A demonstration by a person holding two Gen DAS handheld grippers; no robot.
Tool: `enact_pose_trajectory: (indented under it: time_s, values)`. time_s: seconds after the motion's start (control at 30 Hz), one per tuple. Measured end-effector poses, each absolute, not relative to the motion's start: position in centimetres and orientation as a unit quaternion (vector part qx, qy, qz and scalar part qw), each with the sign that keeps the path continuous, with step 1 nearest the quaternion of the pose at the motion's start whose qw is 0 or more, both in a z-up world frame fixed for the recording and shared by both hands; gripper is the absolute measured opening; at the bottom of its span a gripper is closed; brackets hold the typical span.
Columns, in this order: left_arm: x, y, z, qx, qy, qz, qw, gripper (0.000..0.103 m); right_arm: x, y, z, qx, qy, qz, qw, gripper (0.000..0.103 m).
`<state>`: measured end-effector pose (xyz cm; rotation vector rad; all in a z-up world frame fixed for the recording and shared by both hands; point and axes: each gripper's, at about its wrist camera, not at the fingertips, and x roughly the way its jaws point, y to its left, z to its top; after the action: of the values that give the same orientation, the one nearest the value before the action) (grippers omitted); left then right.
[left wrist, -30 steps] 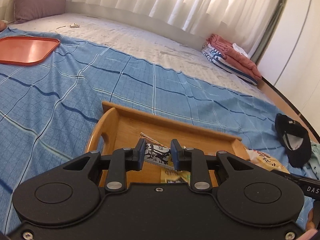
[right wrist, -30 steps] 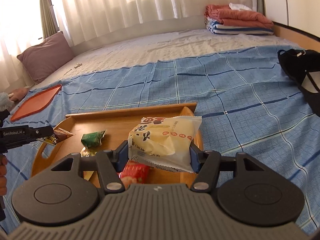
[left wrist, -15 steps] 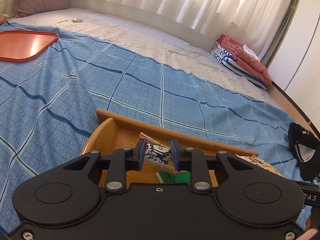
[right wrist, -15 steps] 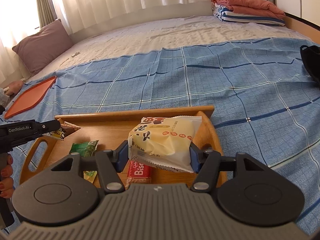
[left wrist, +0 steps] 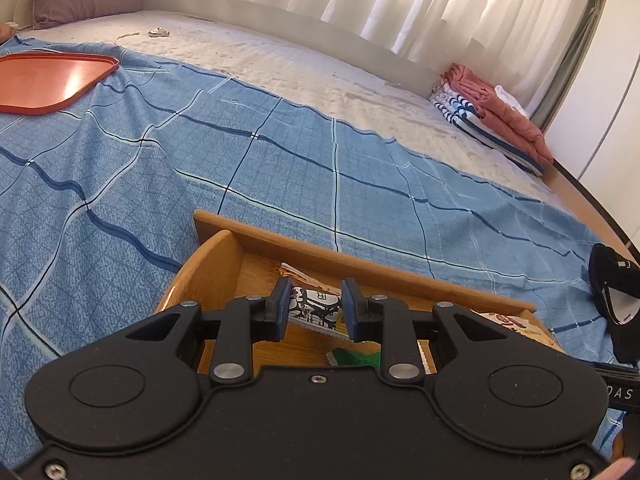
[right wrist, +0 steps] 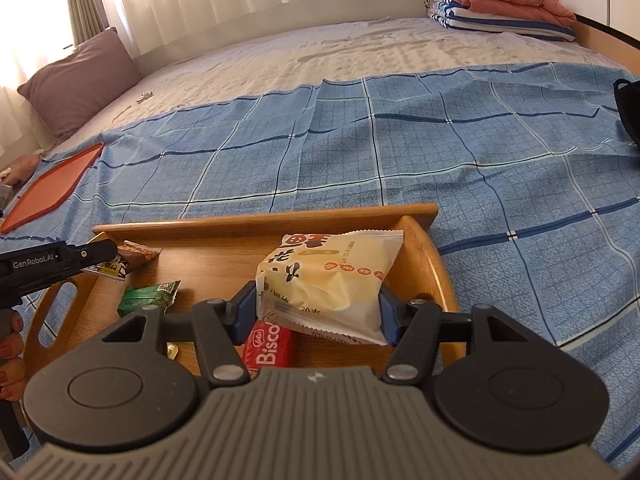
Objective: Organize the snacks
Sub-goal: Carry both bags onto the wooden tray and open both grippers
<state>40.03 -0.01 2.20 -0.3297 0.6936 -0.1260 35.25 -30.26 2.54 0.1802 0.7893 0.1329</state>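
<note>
Bed by a curtained window, blue checked sheet [right wrist: 400, 152] over a pale mattress. Wooden tray [right wrist: 256, 222] sits on the sheet, snacks in it.

Task items: right gripper [right wrist: 316, 312] has its jaws clenched on a yellow-white bun packet [right wrist: 332, 276], held above the right end of the tray. Left gripper [left wrist: 314, 310] has its jaws nearly together, pinching a slim brown wafer packet [left wrist: 316, 306]; in the right wrist view that packet [right wrist: 128, 258] hangs over the tray's left end, close to the far rim. Lying loose on the tray floor: green candy packet [right wrist: 150, 294], red Bisco packet [right wrist: 268, 346], and a small gold wrapper mostly hidden by the gripper body.

What changed: against the view a second ago both grippers have come forward and lower over the tray. Far rim now sits higher in both views, and the tray floor fills more of the foreground. Neither grip has changed; both packets sit the same way between the pads. Loose items have not moved.

Reading: both packets look ready for placement, not yet released. Tray seems to be the collection point, so two more snacks are about to join it.

Outward: orange tray [left wrist: 48, 80] well off to the left, purple pillow [right wrist: 80, 80] behind it, folded laundry [right wrist: 496, 4] at the far corner, black cap [left wrist: 614, 288] to the right.
</note>
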Motion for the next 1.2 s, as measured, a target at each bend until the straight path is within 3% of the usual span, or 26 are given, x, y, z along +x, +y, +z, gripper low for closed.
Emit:
enact_pose_trajectory:
  time_s: [0.37, 0.57, 0.67, 0.77, 0.8, 0.83, 1.2]
  values:
    - [40.5, -0.2, 1.1, -0.156, 0.355, -0.054, 0.92, 0.027, 36.0, -30.8, 1.8, 0.125, 0.383, 0.068, 0.913, 0.063]
    - [40.5, -0.5, 1.4, -0.132, 0.364, -0.04, 0.921, 0.035, 36.2, -30.9, 0.7, 0.145, 0.382, 0.065, 0.91, 0.067]
    - [40.4, -0.9, 1.6, -0.121, 0.366, -0.045, 0.922, 0.042, 36.1, -30.5, 0.7, 0.14, 0.381, 0.065, 0.912, 0.073]
    - [39.9, -1.3, 2.0, -0.117, 0.36, -0.045, 0.925, 0.059, 36.0, -30.6, 1.0, 0.147, 0.373, 0.065, 0.914, 0.084]
    - [39.8, -1.4, 2.3, -0.112, 0.356, -0.038, 0.927, 0.07, 35.9, -30.8, 1.2, 0.153, 0.37, 0.066, 0.914, 0.087]
    - [39.6, -1.5, 2.6, -0.106, 0.352, -0.032, 0.93, 0.073, 35.8, -31.0, 1.4, 0.16, 0.366, 0.068, 0.914, 0.087]
    - [36.0, -0.7, 5.7, -0.075, 0.34, -0.025, 0.937, 0.078, 32.9, -31.1, 4.9, 0.161, 0.338, 0.07, 0.925, 0.091]
